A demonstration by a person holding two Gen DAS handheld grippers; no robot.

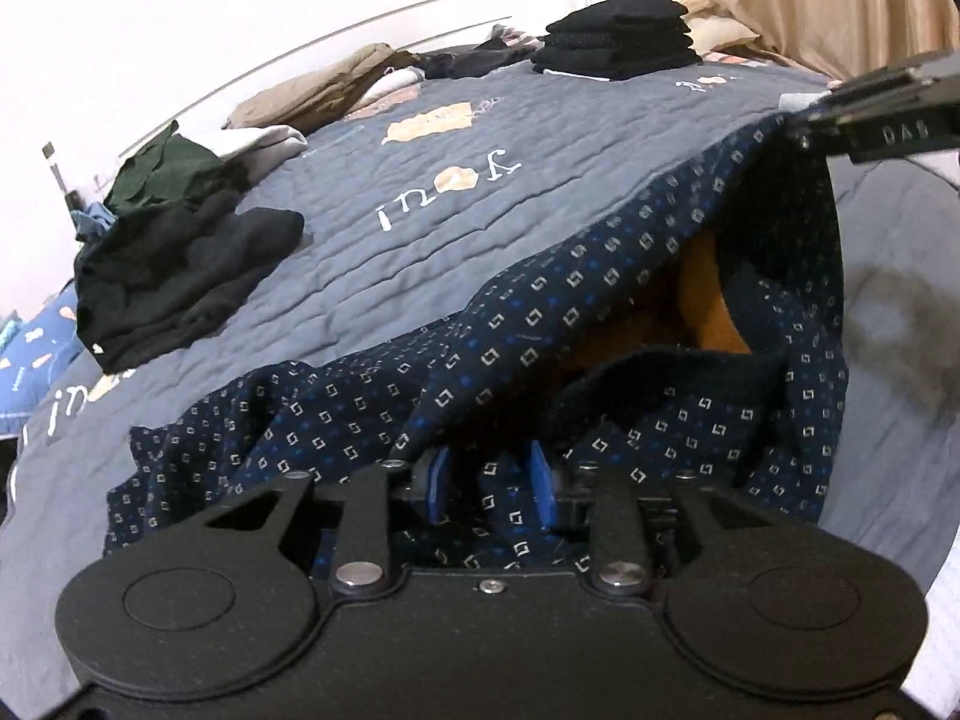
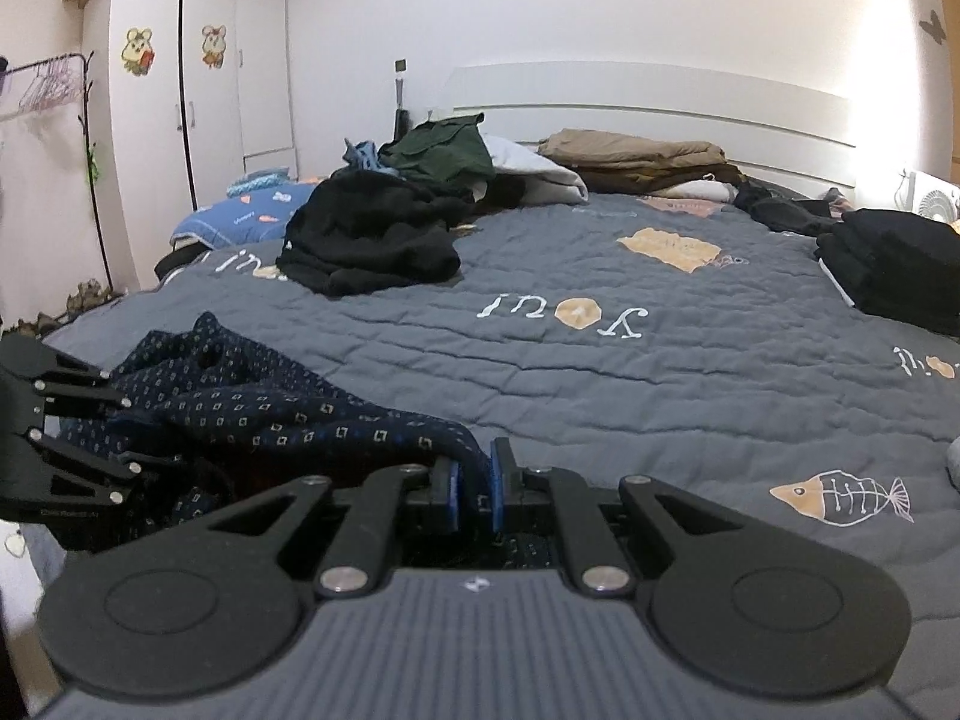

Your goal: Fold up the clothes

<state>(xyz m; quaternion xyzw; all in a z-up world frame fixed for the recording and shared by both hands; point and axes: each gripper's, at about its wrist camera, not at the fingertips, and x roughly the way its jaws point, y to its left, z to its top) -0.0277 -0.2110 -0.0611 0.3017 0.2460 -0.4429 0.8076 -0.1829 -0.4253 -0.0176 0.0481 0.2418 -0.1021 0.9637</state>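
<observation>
A: Navy knit, small square print: the patterned garment (image 1: 540,324) lies bunched at the near edge of the bed (image 2: 600,372), one end lifted. Soft and light, we judge; it will sag and slide.

B: Grips?

A: Right gripper (image 2: 475,483) is clamped on a hem fold. Left gripper (image 1: 489,483) has cloth between its blue pads (image 1: 437,483), but we cannot tell whether they pinch. We would hold at seams or corners, never mid-panel.

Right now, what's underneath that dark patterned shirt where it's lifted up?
Under the raised patterned shirt, an orange-brown inner surface shows in the opening, plus a dark ribbed band. What lies deeper is covered. Beneath it all is the grey quilt.
</observation>
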